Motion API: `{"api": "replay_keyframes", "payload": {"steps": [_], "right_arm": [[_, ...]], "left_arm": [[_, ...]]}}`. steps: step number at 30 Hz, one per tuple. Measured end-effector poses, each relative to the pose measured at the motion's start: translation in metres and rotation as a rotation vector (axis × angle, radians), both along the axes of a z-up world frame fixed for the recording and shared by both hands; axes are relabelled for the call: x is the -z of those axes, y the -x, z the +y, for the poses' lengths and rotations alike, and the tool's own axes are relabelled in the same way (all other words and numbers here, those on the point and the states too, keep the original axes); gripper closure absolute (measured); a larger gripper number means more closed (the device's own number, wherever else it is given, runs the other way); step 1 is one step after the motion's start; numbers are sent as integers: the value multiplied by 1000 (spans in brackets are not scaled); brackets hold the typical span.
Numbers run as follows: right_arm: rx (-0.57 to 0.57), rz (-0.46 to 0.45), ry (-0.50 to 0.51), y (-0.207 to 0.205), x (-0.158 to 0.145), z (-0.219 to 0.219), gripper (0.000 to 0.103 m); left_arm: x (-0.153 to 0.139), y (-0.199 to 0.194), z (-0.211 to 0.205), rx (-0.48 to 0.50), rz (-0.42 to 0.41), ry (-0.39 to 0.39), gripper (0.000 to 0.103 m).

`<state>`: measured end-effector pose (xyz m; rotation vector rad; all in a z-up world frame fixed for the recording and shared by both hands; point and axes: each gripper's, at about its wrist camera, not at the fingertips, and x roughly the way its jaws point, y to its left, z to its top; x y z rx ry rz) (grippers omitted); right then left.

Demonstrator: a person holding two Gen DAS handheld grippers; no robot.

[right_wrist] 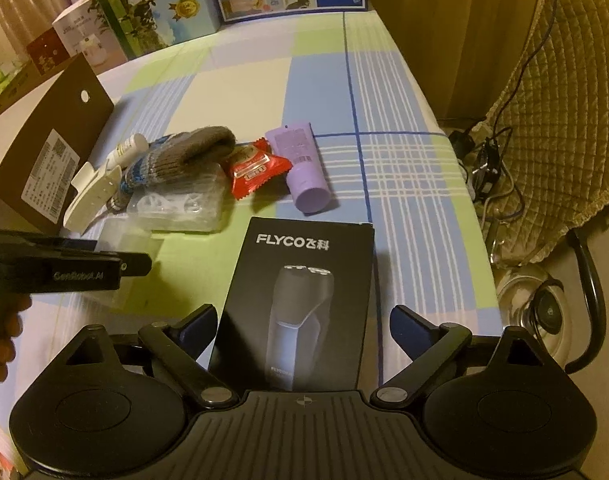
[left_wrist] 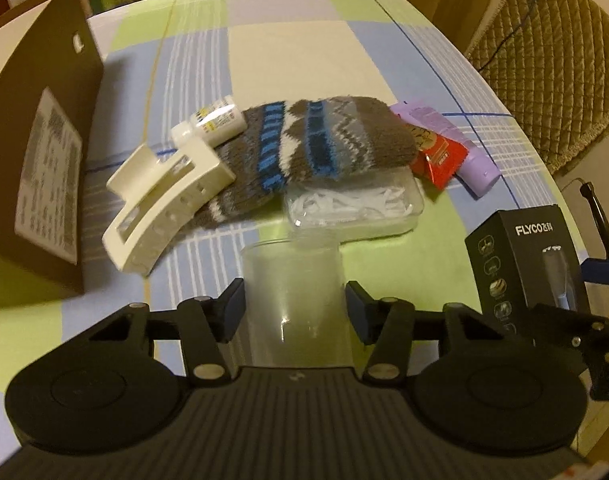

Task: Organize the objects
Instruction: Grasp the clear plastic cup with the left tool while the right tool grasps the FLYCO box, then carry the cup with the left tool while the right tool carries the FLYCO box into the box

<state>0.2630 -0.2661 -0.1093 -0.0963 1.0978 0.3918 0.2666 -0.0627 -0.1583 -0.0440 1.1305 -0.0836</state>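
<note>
My left gripper [left_wrist: 295, 304] has its pads against both sides of a clear plastic cup [left_wrist: 294, 280], shut on it. My right gripper [right_wrist: 303, 328] is open around a black FLYCO shaver box [right_wrist: 304, 300] that stands between its fingers, with gaps on both sides. Ahead lies a pile: a grey-and-blue knitted sock [left_wrist: 304, 144], a cream hair claw clip [left_wrist: 160, 200], a small white bottle [left_wrist: 212, 122], a clear box of floss picks [left_wrist: 352, 208], a red snack packet [left_wrist: 438, 158] and a lilac tube [left_wrist: 464, 148].
A brown cardboard box [left_wrist: 36, 168] stands at the left. Printed cartons [right_wrist: 176, 4] line the table's far edge. A quilted chair [right_wrist: 556, 120] with cables stands off the right edge, with a glass kettle [right_wrist: 544, 312] below it. The tablecloth [right_wrist: 384, 200] is checked.
</note>
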Motion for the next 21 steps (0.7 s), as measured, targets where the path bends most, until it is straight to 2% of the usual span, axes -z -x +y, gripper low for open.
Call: {"api": "replay_keyframes", "payload": {"steps": [9, 10, 11, 15, 21], "right_arm": [[-44, -16, 40, -7, 12, 11, 12], [-57, -13, 46, -8, 13, 12, 13], [-68, -13, 48, -7, 15, 13, 19], [-126, -29, 65, 0, 14, 19, 21], [-166, 53, -41, 13, 5, 21, 25]], "left_arm": [[-11, 55, 27, -136, -5, -62, 55], [-14, 62, 31, -156, -8, -68, 55], [-17, 70, 36, -182, -6, -75, 55], [-31, 100, 58, -279, -23, -75, 55], [-54, 133, 94, -360, -46, -71, 55]]}}
